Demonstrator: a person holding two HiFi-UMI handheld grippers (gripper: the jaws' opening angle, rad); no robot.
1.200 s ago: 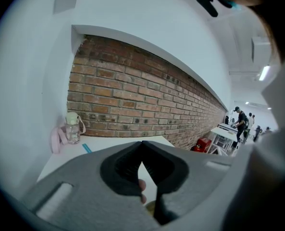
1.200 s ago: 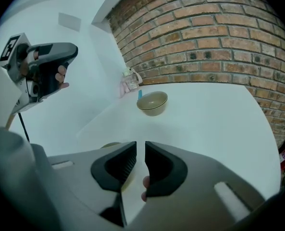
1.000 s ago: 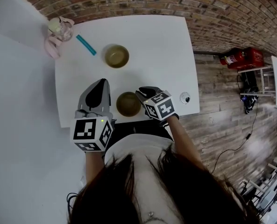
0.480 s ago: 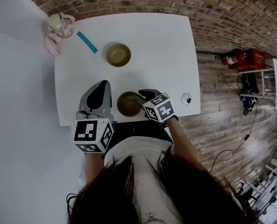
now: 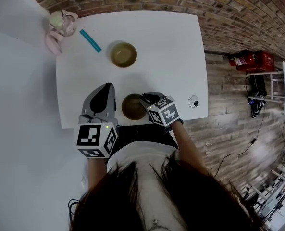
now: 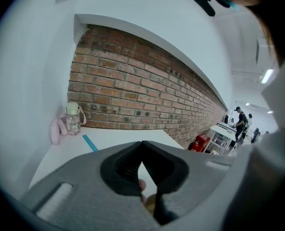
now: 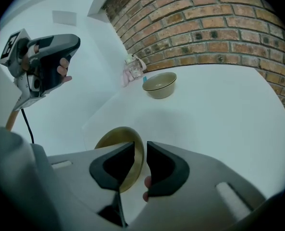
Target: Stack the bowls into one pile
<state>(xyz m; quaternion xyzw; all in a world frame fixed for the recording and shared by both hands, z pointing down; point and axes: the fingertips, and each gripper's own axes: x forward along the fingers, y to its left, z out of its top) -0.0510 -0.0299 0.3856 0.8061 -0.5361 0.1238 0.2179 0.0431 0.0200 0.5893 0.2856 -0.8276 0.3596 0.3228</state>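
Note:
Two olive-tan bowls stand apart on the white table (image 5: 171,47). The far bowl (image 5: 123,55) (image 7: 160,84) sits mid-table. The near bowl (image 5: 132,106) (image 7: 124,150) rests by the front edge. My right gripper (image 5: 143,100) (image 7: 140,146) points steeply down at that bowl's right rim. Its jaws are open and straddle the rim, one pad inside and one outside; I see no squeeze on the wall. My left gripper (image 5: 106,86) (image 6: 142,142) hovers left of the near bowl, its tips together and empty; it also shows in the right gripper view (image 7: 46,61).
A pink-strapped clear bottle (image 5: 60,27) (image 6: 73,119) stands at the table's far left corner, with a teal stick (image 5: 90,41) beside it. A small round object (image 5: 193,101) lies near the right edge. A brick wall runs behind; red gear (image 5: 248,60) sits on the floor.
My right gripper has sunk a little onto the near bowl's rim. The left gripper and both bowls stay where they were.

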